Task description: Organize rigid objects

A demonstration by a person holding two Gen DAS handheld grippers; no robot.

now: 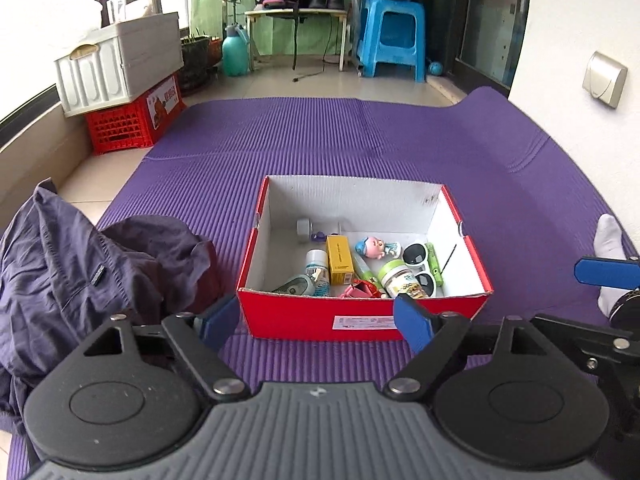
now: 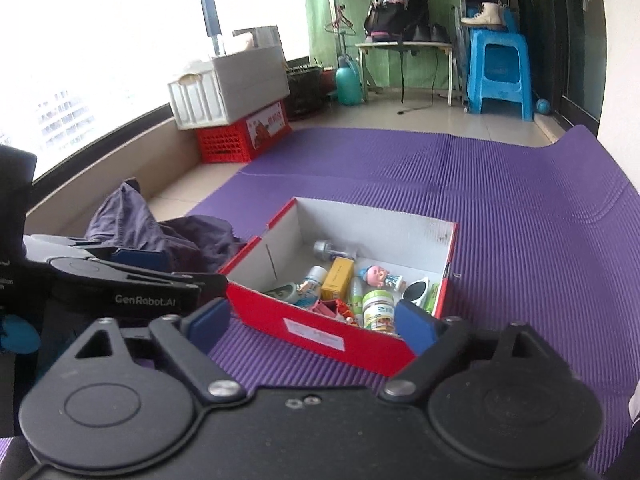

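Note:
A red shoebox (image 1: 288,316) (image 2: 260,308) with a white inside stands open on the purple mat (image 1: 320,140). In it lie a yellow carton (image 1: 339,260) (image 2: 338,278), a small doll (image 1: 374,248) (image 2: 378,276), white sunglasses (image 1: 416,258) (image 2: 416,292), a green-lidded jar (image 1: 398,280) (image 2: 378,310), a white bottle (image 1: 316,266) and several other small items. My left gripper (image 1: 316,320) hovers before the box's near wall, open and empty. My right gripper (image 2: 312,326) is at the near corner, open and empty too.
A crumpled dark blue garment (image 1: 80,272) (image 2: 160,232) lies left of the box. A white bin (image 1: 116,68) sits on a red crate (image 1: 132,120) at the far left. A blue stool (image 1: 392,40) stands at the back. A person's white-socked foot (image 1: 608,240) rests at the right.

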